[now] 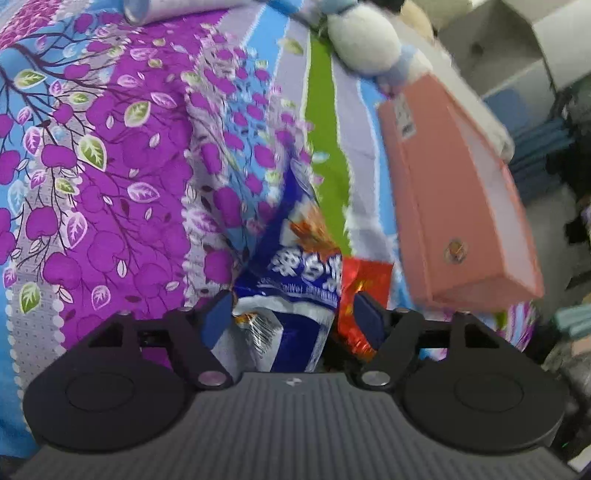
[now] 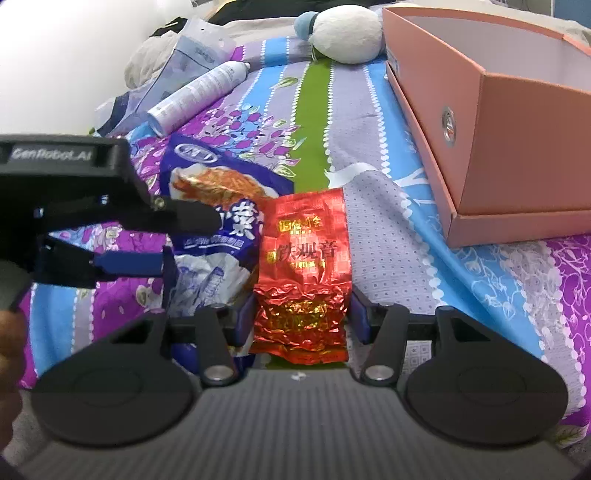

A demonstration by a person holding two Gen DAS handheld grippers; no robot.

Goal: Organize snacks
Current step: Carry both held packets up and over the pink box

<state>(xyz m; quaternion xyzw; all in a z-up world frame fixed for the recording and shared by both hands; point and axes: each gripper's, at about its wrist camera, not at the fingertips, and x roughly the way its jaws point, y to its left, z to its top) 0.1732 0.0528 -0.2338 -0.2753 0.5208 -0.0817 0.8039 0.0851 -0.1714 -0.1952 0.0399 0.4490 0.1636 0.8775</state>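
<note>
A blue and white snack bag [image 1: 291, 291] lies on the flowered bedspread, with a red foil tea packet [image 1: 360, 295] touching its right side. My left gripper [image 1: 293, 314] is open, with the blue bag between its fingers. In the right wrist view the red packet [image 2: 303, 273] lies between the fingers of my open right gripper [image 2: 301, 317], and the blue bag [image 2: 218, 221] is to its left. The left gripper [image 2: 173, 240] reaches in from the left over the blue bag. An open pink box [image 2: 491, 122] stands at the right; it also shows in the left wrist view [image 1: 454, 192].
A white spray can [image 2: 195, 96] and a clear plastic bag [image 2: 177, 62] lie at the back left. A white and blue plush toy [image 2: 343, 33] sits at the back beside the box. The bed's right edge drops off past the box [image 1: 546, 177].
</note>
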